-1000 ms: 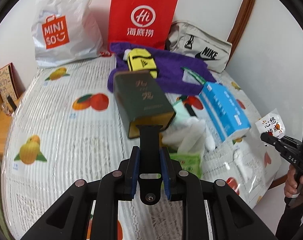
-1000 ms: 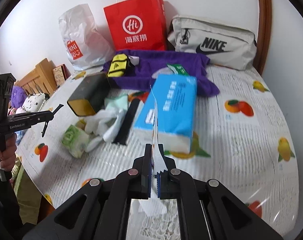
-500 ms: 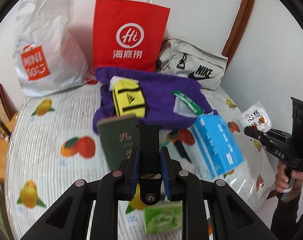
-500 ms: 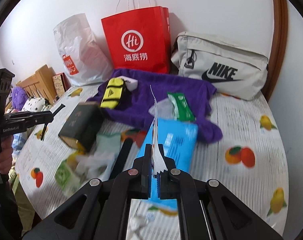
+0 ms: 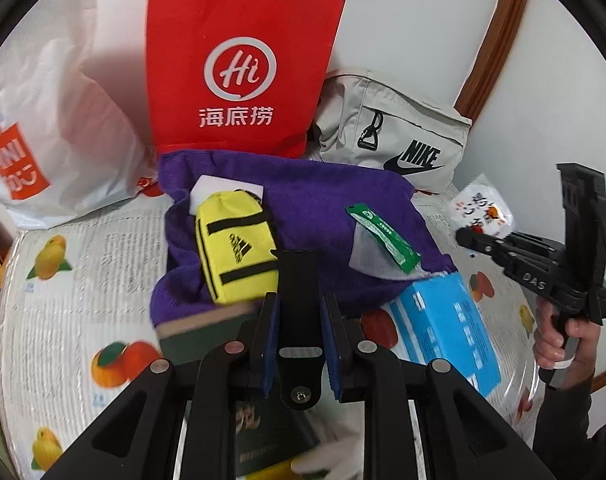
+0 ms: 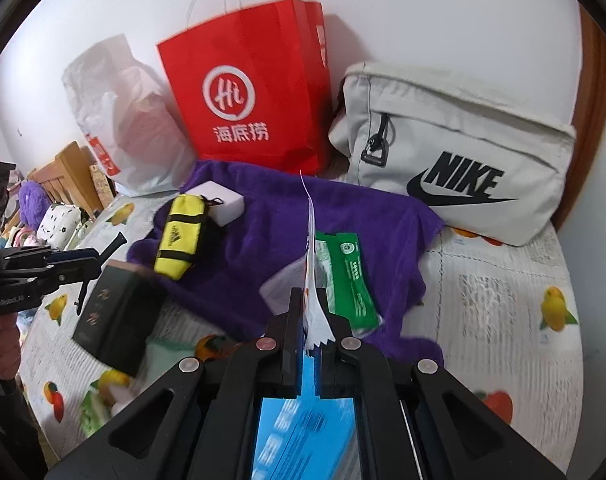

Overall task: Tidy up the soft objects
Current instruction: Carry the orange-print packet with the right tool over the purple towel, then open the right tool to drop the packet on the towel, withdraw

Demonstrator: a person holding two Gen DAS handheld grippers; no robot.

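My left gripper (image 5: 301, 312) is shut on a flat black strap-like piece (image 5: 299, 280) and hovers above a dark green box (image 5: 207, 328). My right gripper (image 6: 309, 320) is shut on a small white snack packet (image 6: 311, 264), which shows as a white printed packet in the left wrist view (image 5: 481, 210). Ahead lies a purple towel (image 5: 311, 192) carrying a yellow Adidas pouch (image 5: 233, 246), a white block (image 5: 207, 188) and a green sachet (image 5: 383, 238). A blue tissue pack (image 5: 443, 328) lies to the right of the towel.
A red paper bag (image 5: 239, 68), a white Miniso plastic bag (image 5: 43, 120) and a beige Nike bag (image 5: 391, 132) stand along the wall at the back. The round table has a fruit-print cover (image 5: 83, 280). Wooden furniture and soft toys (image 6: 43, 208) stand left of the table.
Both grippers have moved forward and up toward the purple towel and the bags. The green box and tissue pack have slid low in the views. Both grips are unchanged.
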